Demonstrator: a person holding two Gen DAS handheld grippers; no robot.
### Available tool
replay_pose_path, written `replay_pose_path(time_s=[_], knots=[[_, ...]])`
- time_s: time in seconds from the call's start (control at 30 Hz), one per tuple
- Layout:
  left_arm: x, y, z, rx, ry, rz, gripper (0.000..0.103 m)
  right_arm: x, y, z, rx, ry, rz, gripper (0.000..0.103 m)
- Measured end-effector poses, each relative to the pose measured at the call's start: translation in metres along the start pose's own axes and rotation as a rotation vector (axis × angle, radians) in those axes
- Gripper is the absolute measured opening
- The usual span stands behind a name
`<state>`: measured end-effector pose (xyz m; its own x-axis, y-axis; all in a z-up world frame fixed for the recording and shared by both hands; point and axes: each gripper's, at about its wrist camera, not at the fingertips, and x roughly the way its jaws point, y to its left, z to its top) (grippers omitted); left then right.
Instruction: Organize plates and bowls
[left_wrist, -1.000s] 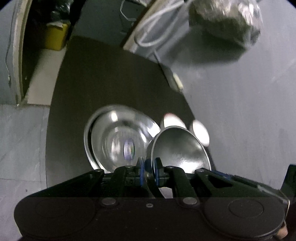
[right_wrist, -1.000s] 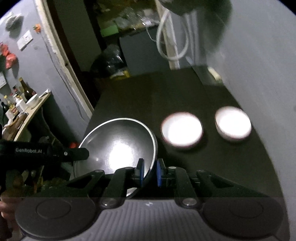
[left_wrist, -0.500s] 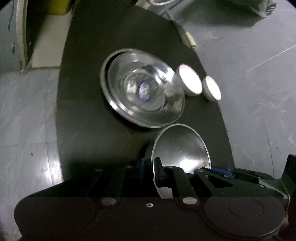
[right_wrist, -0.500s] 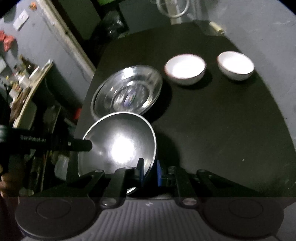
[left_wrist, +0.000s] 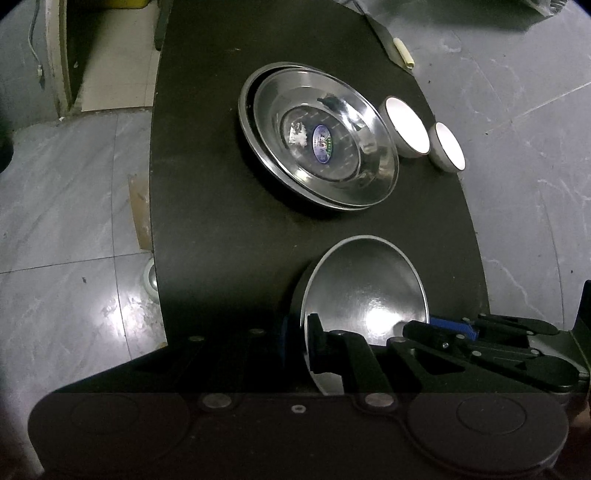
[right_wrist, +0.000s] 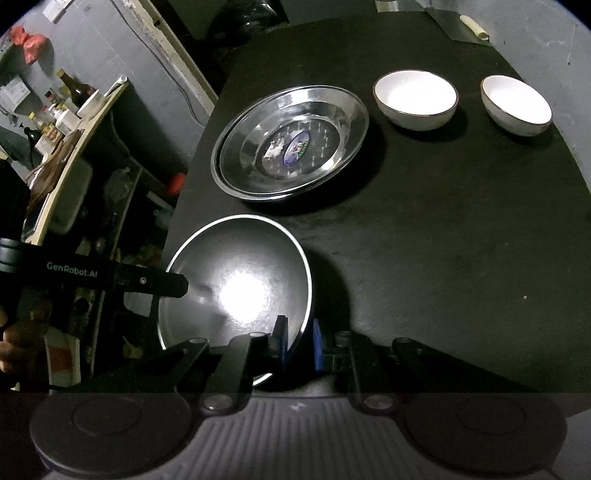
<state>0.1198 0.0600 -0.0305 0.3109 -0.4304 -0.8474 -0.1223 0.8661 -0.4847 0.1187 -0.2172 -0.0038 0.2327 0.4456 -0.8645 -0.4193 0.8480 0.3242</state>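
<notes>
Both my left tongs (left_wrist: 297, 341) and right tongs (right_wrist: 298, 345) pinch opposite rim edges of one steel plate (right_wrist: 236, 291), held above the desk (right_wrist: 443, 240) near the stacked plates (right_wrist: 290, 142). It looks stiff, light and slippery (thin rim only), so I judge the rim the sole sound hold.

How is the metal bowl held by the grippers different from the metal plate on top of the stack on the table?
The held bowl is tilted and clamped at its rim by both grippers; the top plate lies flat, nested on another plate. The bowl's inside is plain and matte; the plate is mirror-shiny with a round sticker in its middle. The bowl is deeper, the plate shallower. Both are round metal dishes.
</notes>
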Motion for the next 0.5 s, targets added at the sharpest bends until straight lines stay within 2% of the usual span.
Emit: replay_pose_path(time_s=[0.07,0.1,0.23,0.33,0.4,0.43,0.5], knots=[[-0.001,0.001,0.0,0.002,0.003,-0.002,0.011,0.001,-0.002,0.001,0.008,-0.004,0.007,0.02],[-0.002,0.001,0.001,0.0,0.001,0.003,0.017,0.0,-0.002,0.001,0.013,-0.009,0.005,0.021],[-0.005,0.0,0.004,0.011,-0.024,0.04,0.029,-0.004,-0.007,-0.001,0.04,-0.04,-0.016,0.033],[-0.014,-0.004,0.009,0.046,-0.058,0.066,0.051,-0.009,-0.014,-0.003,0.075,-0.073,-0.024,0.047],[-0.02,-0.011,0.014,0.075,-0.098,0.09,0.072,-0.013,-0.02,-0.002,0.099,-0.101,-0.028,0.055],[-0.022,-0.015,0.017,0.092,-0.122,0.101,0.076,-0.015,-0.024,-0.003,0.113,-0.116,-0.031,0.06],[-0.025,-0.022,0.025,0.12,-0.163,0.112,0.09,-0.017,-0.031,-0.002,0.138,-0.141,-0.036,0.07]])
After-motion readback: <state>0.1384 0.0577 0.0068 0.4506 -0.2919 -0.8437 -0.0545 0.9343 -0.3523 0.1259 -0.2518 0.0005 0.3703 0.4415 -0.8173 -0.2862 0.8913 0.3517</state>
